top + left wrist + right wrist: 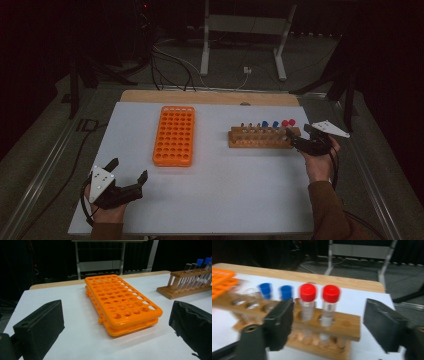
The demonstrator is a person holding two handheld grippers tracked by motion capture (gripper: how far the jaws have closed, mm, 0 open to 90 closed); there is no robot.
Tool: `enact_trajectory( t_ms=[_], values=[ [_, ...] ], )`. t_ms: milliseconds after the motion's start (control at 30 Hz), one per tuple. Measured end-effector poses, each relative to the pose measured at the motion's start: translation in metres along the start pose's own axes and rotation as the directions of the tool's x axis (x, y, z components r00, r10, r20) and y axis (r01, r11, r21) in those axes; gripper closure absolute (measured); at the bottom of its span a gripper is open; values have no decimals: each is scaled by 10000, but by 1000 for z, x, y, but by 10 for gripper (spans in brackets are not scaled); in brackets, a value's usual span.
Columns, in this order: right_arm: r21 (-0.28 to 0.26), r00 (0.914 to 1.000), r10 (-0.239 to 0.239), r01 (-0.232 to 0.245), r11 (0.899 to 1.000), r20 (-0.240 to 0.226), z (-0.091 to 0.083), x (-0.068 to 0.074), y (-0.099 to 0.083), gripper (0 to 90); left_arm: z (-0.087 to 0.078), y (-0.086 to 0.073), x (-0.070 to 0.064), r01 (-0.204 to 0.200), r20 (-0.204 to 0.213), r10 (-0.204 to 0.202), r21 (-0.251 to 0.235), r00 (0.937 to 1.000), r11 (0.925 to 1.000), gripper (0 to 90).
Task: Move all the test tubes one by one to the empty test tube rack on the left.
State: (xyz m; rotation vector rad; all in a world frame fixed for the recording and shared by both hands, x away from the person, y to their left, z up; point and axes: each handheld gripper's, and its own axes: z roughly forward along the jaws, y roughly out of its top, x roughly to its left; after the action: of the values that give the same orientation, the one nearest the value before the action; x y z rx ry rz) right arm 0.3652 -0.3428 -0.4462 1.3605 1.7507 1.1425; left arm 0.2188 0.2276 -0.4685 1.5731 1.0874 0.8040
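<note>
An orange tube rack [174,135] [122,305] with empty holes lies on the white table, left of centre. A wooden rack [262,136] [329,326] stands to the right and holds several tubes: uncapped ones, two blue-capped [275,291] and two red-capped [319,293]. My right gripper [299,137] [329,322] is open at the wooden rack's right end, its jaws on either side of the red-capped tubes, touching nothing. My left gripper [129,170] [117,326] is open near the table's front left corner, facing the orange rack, with nothing in it.
The white table top [220,190] has a wooden board edge [210,97] along its far side. Behind it, on the dark floor, stand a white metal frame [245,30] and loose cables [170,65].
</note>
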Motion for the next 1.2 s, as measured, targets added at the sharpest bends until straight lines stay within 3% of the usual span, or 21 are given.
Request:
enact_trajectory(
  t_ms=[200,467,600,833,1200],
  values=[
    [563,9994,-70,50,9984,352,18,-4,-6,511,0,0,1,43,13,-43,-23,10000,10000,6],
    [475,9994,-240,227,9986,254,31,2,-6,649,1,0,0,-12,34,12,15,10000,10000,6],
    [424,9997,-13,3,9991,238,36,1,-7,721,0,0,0,-18,30,17,4,10000,10000,6],
    [300,9991,-381,376,9988,194,32,5,-5,742,0,0,0,-3,37,3,-2,10000,10000,7],
    [-347,9991,-392,398,9986,184,13,5,14,743,1,0,0,-83,64,82,75,9999,9999,6]
  ],
)
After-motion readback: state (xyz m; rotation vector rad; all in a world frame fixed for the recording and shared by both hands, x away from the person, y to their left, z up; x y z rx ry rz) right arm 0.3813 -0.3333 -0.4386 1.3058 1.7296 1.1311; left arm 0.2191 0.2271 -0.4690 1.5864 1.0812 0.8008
